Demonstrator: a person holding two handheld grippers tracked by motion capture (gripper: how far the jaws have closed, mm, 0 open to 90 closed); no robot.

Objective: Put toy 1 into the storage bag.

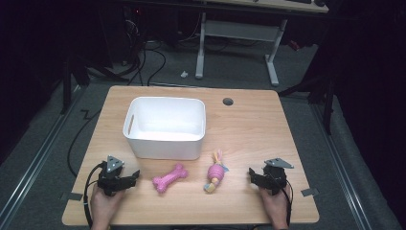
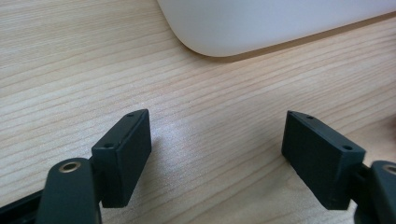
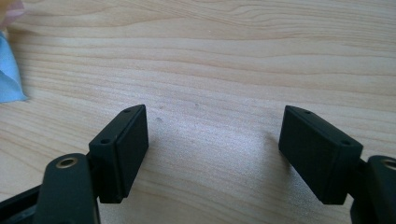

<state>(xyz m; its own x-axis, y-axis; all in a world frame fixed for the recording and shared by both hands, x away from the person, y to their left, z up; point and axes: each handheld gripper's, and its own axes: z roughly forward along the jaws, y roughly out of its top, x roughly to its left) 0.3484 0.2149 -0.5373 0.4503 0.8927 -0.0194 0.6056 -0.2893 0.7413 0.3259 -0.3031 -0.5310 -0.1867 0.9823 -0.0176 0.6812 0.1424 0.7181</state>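
Both my hands sit at the near edge of the light wooden bench [image 1: 249, 120], each holding a black two-jaw claw. On my left, the left claw [image 1: 135, 175] rests low on the wood with its jaws spread wide and nothing between them; in the left gripper view bare wood lies between the jaws and the rounded corner of the white plastic bin [image 2: 280, 23] stands just beyond. Over on my right, the right claw [image 1: 251, 172] is likewise wide open and empty, its jaws pointing inward across the bench. Between the two claws lie a pink rubber bone-shaped toy [image 1: 169, 178] and, well apart from it to the right, a pink knotted rope toy with pale tassels [image 1: 216, 174]. That white bin [image 1: 165, 127] stands behind them, open-topped, closer to the bone
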